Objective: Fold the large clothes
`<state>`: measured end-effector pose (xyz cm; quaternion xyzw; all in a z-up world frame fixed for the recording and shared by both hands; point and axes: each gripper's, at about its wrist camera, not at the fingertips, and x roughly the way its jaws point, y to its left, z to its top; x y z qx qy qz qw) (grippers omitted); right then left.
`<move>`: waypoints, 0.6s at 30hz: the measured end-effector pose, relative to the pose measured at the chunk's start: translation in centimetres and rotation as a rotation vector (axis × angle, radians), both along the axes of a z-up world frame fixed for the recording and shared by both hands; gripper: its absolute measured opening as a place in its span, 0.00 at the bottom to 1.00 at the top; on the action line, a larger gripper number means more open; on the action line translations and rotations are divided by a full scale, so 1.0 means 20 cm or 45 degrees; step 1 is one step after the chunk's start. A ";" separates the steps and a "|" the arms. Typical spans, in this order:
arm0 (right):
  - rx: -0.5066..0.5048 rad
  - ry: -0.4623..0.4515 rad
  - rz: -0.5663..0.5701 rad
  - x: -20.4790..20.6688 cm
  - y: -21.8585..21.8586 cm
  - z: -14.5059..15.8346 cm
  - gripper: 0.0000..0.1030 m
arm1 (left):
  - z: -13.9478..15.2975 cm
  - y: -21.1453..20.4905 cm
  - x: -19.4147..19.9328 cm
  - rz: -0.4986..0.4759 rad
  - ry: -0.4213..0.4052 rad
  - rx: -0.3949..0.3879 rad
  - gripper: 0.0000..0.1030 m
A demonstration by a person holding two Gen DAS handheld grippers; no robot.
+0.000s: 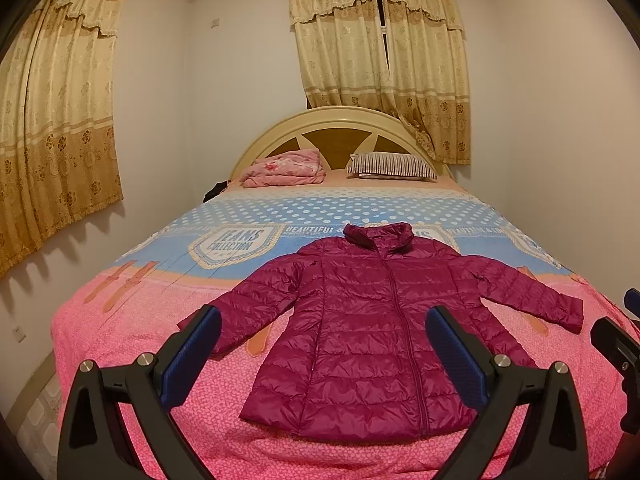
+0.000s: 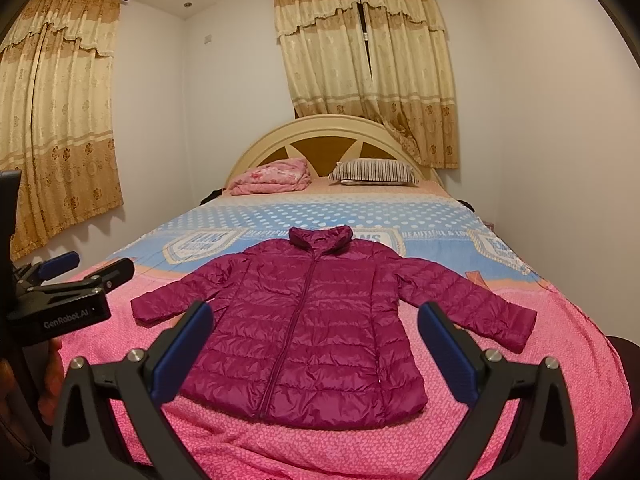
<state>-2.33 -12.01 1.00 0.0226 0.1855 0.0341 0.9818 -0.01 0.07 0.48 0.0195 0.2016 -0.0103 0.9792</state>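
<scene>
A magenta quilted puffer jacket (image 1: 368,328) lies flat and face up on the bed, zipped, collar toward the headboard, both sleeves spread out to the sides. It also shows in the right wrist view (image 2: 312,328). My left gripper (image 1: 324,320) is open and empty, held above the foot of the bed, short of the jacket's hem. My right gripper (image 2: 316,316) is open and empty, also short of the hem. The left gripper shows at the left edge of the right wrist view (image 2: 76,268). Part of the right gripper shows at the right edge of the left wrist view (image 1: 616,352).
The bed has a pink and blue bedspread (image 1: 140,320). A folded pink blanket (image 1: 284,168) and a striped pillow (image 1: 392,166) lie by the cream headboard (image 1: 340,120). White walls stand close on both sides. Gold curtains (image 1: 380,60) hang behind and to the left.
</scene>
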 end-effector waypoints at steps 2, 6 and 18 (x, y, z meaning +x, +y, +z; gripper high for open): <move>0.001 0.001 -0.001 0.00 0.00 0.00 1.00 | 0.00 0.00 0.00 0.001 -0.002 -0.003 0.99; 0.000 0.002 -0.001 0.00 0.00 0.00 1.00 | 0.00 0.01 0.01 0.006 -0.004 -0.010 0.99; -0.004 0.008 0.002 -0.01 0.01 -0.03 1.00 | -0.01 0.02 0.01 0.008 -0.006 -0.009 0.99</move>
